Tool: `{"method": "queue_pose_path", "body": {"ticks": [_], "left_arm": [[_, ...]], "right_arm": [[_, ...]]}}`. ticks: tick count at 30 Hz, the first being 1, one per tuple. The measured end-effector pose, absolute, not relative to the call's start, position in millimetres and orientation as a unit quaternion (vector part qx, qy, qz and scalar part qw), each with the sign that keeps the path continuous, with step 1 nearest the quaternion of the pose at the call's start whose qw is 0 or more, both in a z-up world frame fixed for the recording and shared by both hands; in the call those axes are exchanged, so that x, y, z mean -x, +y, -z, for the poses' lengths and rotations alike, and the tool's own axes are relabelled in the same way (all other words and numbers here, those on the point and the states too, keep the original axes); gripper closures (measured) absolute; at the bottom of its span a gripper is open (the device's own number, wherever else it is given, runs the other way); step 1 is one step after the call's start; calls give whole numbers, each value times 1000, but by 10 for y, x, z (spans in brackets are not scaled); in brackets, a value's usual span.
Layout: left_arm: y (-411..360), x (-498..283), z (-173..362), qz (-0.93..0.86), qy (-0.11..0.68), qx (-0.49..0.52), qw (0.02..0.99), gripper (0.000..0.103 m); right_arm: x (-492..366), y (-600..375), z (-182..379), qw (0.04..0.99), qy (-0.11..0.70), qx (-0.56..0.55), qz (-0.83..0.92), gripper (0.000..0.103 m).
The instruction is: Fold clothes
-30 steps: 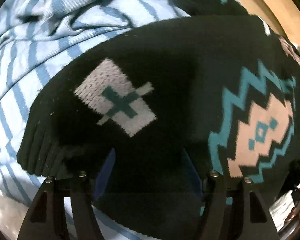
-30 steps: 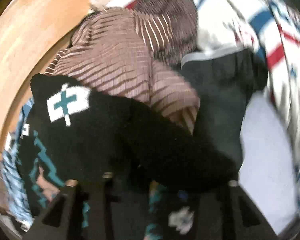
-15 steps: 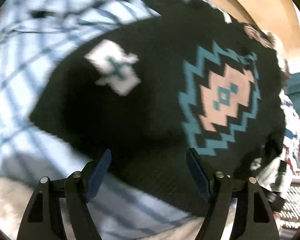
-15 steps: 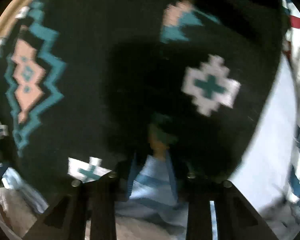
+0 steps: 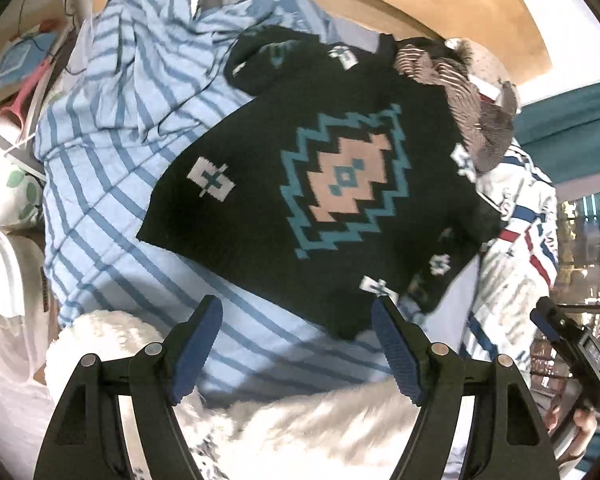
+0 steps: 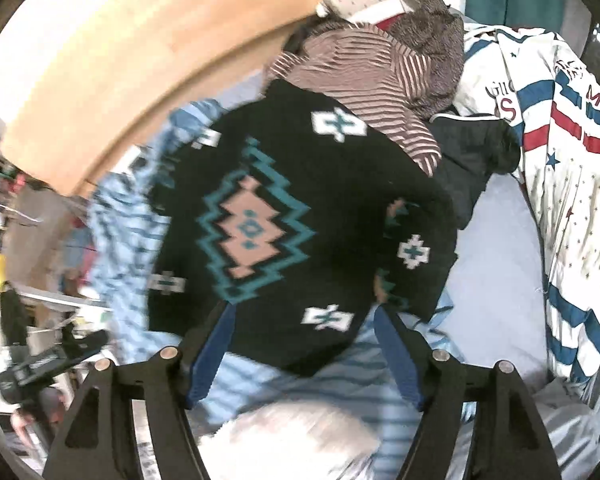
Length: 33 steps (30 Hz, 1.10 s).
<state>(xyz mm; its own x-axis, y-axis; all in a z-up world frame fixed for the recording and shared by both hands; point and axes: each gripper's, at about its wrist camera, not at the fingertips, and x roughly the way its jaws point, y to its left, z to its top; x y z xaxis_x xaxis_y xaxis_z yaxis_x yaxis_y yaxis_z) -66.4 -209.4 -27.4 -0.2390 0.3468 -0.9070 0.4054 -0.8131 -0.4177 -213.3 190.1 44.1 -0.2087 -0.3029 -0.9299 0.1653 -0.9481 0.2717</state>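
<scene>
Both grippers now high above the pile, jaws apart, nothing between them. Left gripper was down in the knit a second ago. Right gripper jaws have just been opening; no cloth between them. Below: white fleece, then blue striped shirt. Black patterned sweater lies folded on that shirt, released. Brown striped garment and white jacket behind. Judgement: this fold done; next garment due.

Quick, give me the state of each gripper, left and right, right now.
Left gripper: open, holding nothing, above the black patterned sweater.
Right gripper: open, its fingers have just been opening, nothing between them; sweater lies below.
</scene>
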Motion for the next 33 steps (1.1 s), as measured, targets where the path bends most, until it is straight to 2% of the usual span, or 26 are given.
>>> {"method": "queue_pose_path", "body": {"ticks": [1, 5, 6, 12, 17, 20, 22, 25, 26, 27, 28, 29, 30, 32, 33], "left_arm": [[-2097, 669, 164, 725, 314, -613, 15, 26], [-2191, 557, -196, 673, 472, -567, -57, 26], [-2202, 512, -275, 664, 490, -561, -63, 26], [-2085, 179, -642, 672, 470, -571, -37, 26], [-1951, 126, -500, 659, 493, -565, -60, 26], [-1978, 365, -319, 671, 510, -534, -70, 26], [-1967, 595, -187, 692, 496, -516, -94, 26], [-1855, 825, 138, 757, 411, -494, -116, 26], [-1823, 877, 291, 780, 373, -492, -106, 26], [-1800, 938, 510, 806, 326, -488, -82, 28], [-1800, 980, 698, 824, 293, -481, -60, 33], [-1828, 996, 924, 829, 282, -481, -41, 35], [-1864, 1004, 1175, 830, 278, -484, -21, 38], [-1920, 1017, 1658, 823, 276, -497, 6, 53], [-1932, 1020, 1885, 813, 282, -510, 8, 56]], "right_arm": [[2111, 1895, -551, 163, -73, -610, 772, 27], [1924, 1958, -1131, 210, -158, -581, 771, 26], [1851, 2006, -1278, 220, -182, -570, 770, 24], [1327, 2301, -1893, 250, -261, -516, 777, 22], [1037, 2333, -2150, 214, -203, -452, 842, 20], [1246, 2150, -2118, 206, -188, -422, 863, 19], [1527, 2006, -1983, 207, -191, -412, 867, 19], [1822, 1758, -1518, 214, -136, -401, 880, 23], [1905, 1698, -1237, 213, -111, -406, 882, 32], [1995, 1649, -926, 210, -90, -418, 879, 49], [2091, 1631, -576, 212, -76, -436, 871, 60], [2193, 1643, -188, 218, -68, -461, 857, 67], [2237, 1686, 174, 219, -67, -486, 844, 68], [2208, 1834, 845, 207, -77, -532, 818, 69], [2194, 1908, 1181, 201, -82, -554, 803, 69]]}}
